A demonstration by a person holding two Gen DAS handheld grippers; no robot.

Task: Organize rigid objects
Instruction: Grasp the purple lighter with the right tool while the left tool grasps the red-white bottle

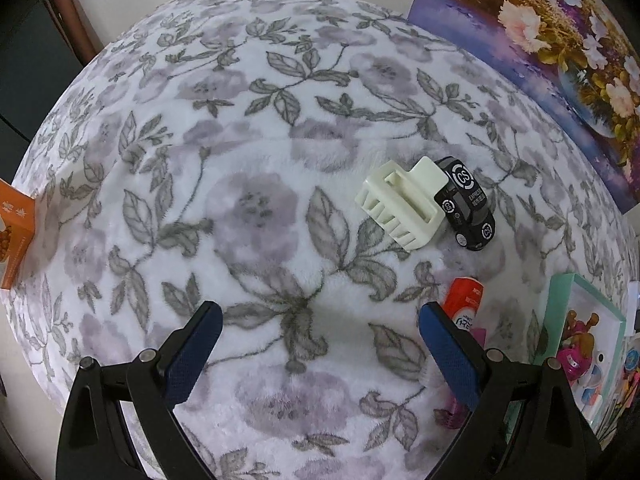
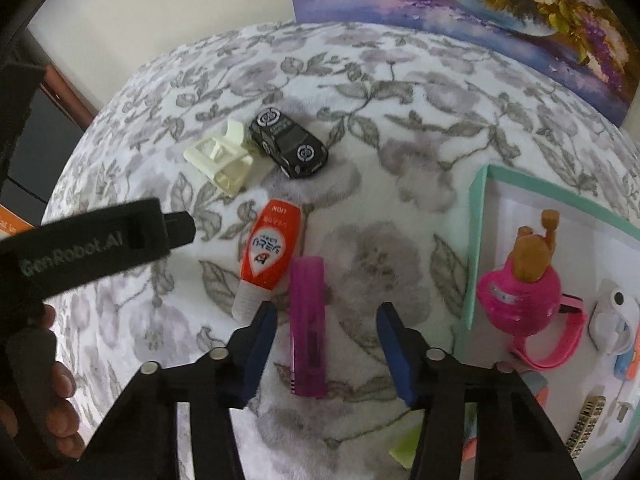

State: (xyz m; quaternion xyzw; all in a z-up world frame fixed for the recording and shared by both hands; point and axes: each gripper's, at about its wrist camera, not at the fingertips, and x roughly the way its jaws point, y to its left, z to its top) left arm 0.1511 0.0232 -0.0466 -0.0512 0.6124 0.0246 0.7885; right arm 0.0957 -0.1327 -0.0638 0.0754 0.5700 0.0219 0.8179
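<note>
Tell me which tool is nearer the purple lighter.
Right. The right tool straddles the purple lighter, not yet gripping. The left tool hangs over bare blanket, the lighter just outside its right finger.

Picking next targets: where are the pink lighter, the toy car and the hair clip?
Pink lighter (image 2: 307, 328): right wrist view, mid-body.
Toy car (image 2: 289, 145): right wrist view, roof.
Hair clip (image 1: 402, 204): left wrist view, centre of its body.

Both views look steeply down along their own fingers onto a floral blanket (image 1: 256, 208), each from close above it. The left wrist view faces mostly bare blanket; the right wrist view sits further right, over a teal-rimmed tray (image 2: 478, 240). Both share the cream clip (image 1: 400, 204), black toy car (image 1: 466, 204), orange tube (image 2: 270, 248) and flower painting (image 1: 540, 48).
</note>
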